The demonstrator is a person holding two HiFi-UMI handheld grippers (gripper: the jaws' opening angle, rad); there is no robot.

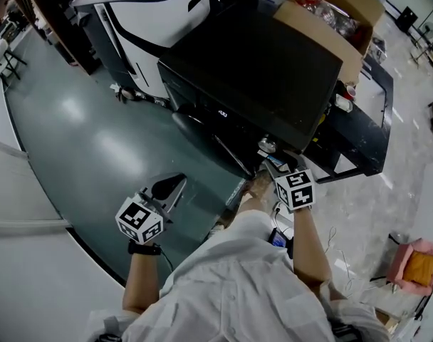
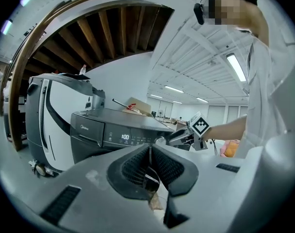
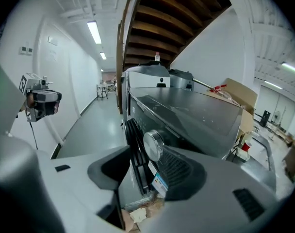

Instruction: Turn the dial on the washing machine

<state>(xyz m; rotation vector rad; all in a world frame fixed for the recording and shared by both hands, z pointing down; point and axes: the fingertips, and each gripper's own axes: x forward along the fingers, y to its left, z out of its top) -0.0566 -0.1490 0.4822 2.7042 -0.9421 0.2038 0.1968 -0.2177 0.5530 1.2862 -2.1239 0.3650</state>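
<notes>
1. We see the washing machine point(image 1: 252, 70) as a dark, boxy unit with a flat, slightly glossy top. Its front panel faces the person.
2. The dial point(image 3: 153, 144) is a round silver knob with a smooth metallic face. It sits on the front panel near the machine's right front corner, and in the left gripper view point(image 2: 160, 141) it is to the right of the lit display point(image 2: 124, 137).
3. The right gripper point(image 3: 142, 161) has its jaws spread, with the dial between them. The knob lies close against the ribbed black pad of the right jaw, while the left jaw stands clear of it. We read that as released, not clamped on the knob.
4. In the head view the right gripper point(image 1: 272, 161) is right at the machine's front edge, with its marker cube just behind the jaws.
5. The left gripper point(image 2: 150, 152) is clenched, its ribbed pads meeting with nothing between them. In the head view point(image 1: 170, 187) it is held well apart from the machine, over the glossy grey-green floor point(image 1: 81, 134).
6. An open cardboard box point(image 1: 330, 13) sits on the top at the machine's far right corner.
7. A white appliance point(image 1: 159, 13) with rounded moulded panels and black trim stands just beside the machine's far left side.
</notes>
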